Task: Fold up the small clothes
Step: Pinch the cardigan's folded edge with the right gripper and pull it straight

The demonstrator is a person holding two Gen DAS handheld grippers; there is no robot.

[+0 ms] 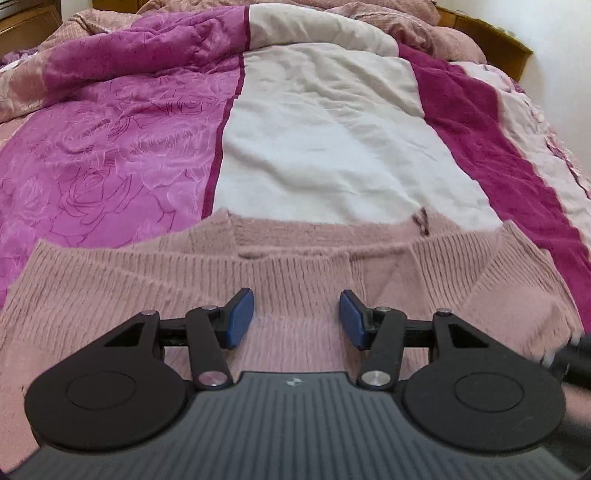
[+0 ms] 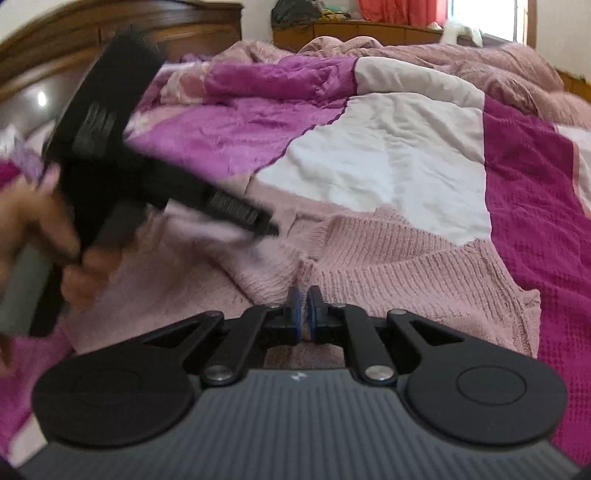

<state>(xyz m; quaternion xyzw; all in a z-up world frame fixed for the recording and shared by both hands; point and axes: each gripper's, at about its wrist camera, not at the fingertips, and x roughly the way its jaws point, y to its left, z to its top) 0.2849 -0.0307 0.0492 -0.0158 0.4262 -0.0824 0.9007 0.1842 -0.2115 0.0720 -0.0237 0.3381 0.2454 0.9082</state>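
A pale pink knitted sweater [image 1: 295, 273] lies on the bed, its ribbed parts folded over its middle. My left gripper [image 1: 296, 318] is open and empty, hovering just above the sweater's near part. In the right wrist view the sweater [image 2: 388, 258] lies ahead. My right gripper [image 2: 305, 307] is shut on a raised fold of the sweater, pinched between the blue pads [image 2: 293, 308]. The left gripper's body [image 2: 122, 155] shows blurred at the left of that view, held by a hand [image 2: 33, 225].
The bed is covered by a quilt with purple rose-print [image 1: 103, 155], white [image 1: 332, 129] and magenta [image 1: 491, 147] panels. A rumpled pink blanket [image 2: 498, 70] lies at the far end. A wooden headboard [image 2: 110, 33] and cabinet [image 2: 362, 33] stand beyond.
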